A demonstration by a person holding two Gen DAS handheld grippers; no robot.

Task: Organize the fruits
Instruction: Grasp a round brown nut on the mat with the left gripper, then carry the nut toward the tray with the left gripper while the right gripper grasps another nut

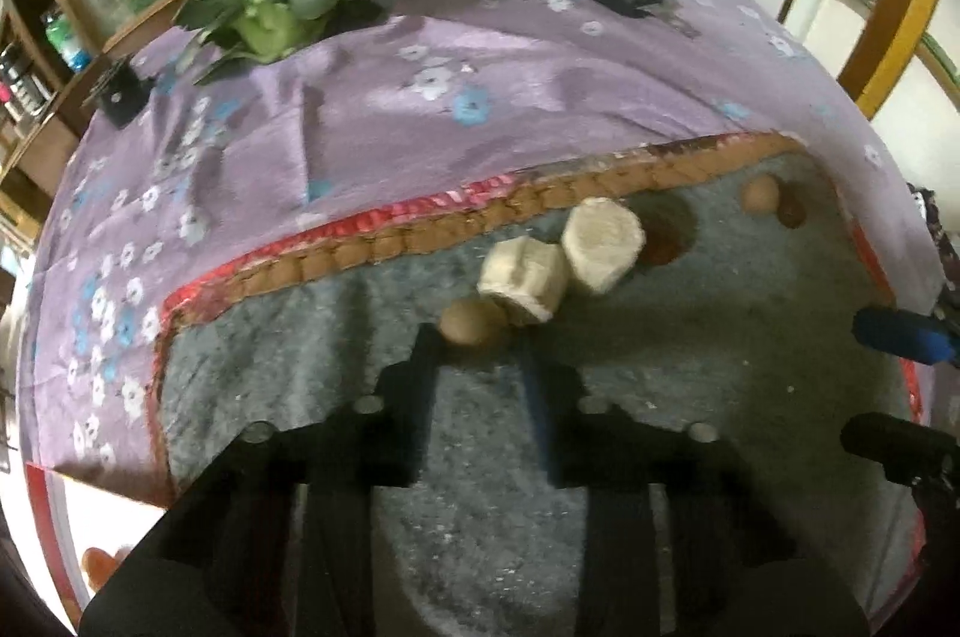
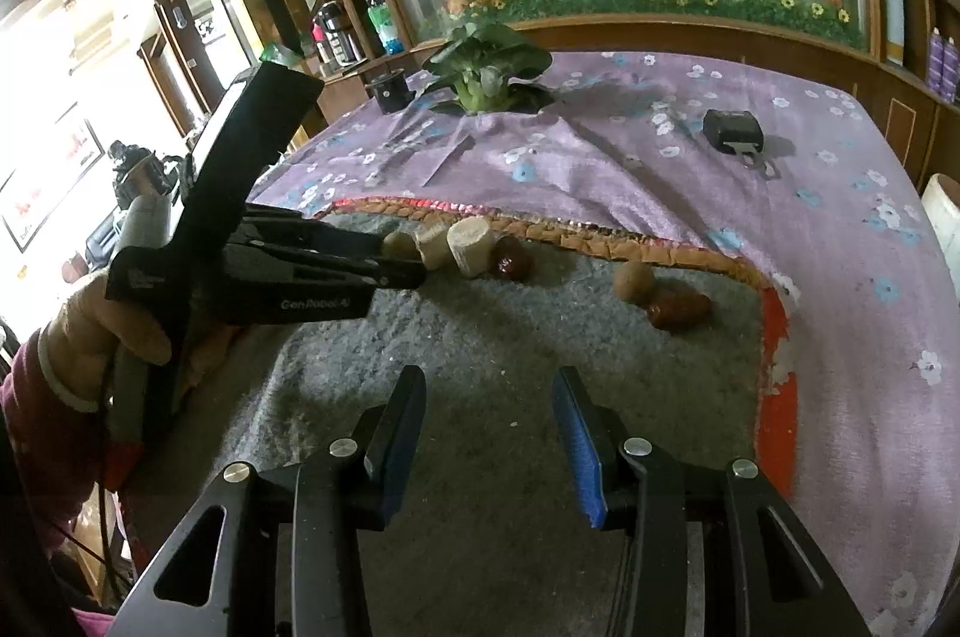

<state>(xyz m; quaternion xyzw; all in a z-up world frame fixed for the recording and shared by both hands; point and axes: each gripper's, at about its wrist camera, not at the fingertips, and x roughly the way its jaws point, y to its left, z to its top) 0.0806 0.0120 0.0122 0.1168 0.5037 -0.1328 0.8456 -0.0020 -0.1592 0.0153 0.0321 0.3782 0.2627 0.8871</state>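
The left tool (image 1: 480, 343) pointed steeply down with its jaws drawn in narrow about a round brown fruit (image 1: 474, 322). The pads seemed to bear on the fruit's sides, though blur left the contact less than certain. The right tool (image 2: 486, 385) hung with its jaws apart and nothing between them, over the near middle of the grey mat (image 1: 690, 367). That mat lay on the purple cloth (image 1: 390, 96) covering the counter. The gripped fruit sat toward the mat's far edge, at the left end of a row of fruit. Two pale chunks (image 1: 522, 286) lay just beside it on the mat, the nearer one apparently touching it. A dark red fruit (image 1: 663, 241) lay past them along the same edge. A second brown fruit (image 1: 761, 196) lay near the mat's far right corner, well apart from the first. The step in hand looked like a pick, and it called for a steady, modest squeeze, since so small and round a fruit would likely squirt out under a hard one. A straight lift off the mat seemed wiser than a sideways drag, which could roll the neighbouring chunk out of the row. The right tool was best kept over the mat's bare middle, clear of the left tool's path.
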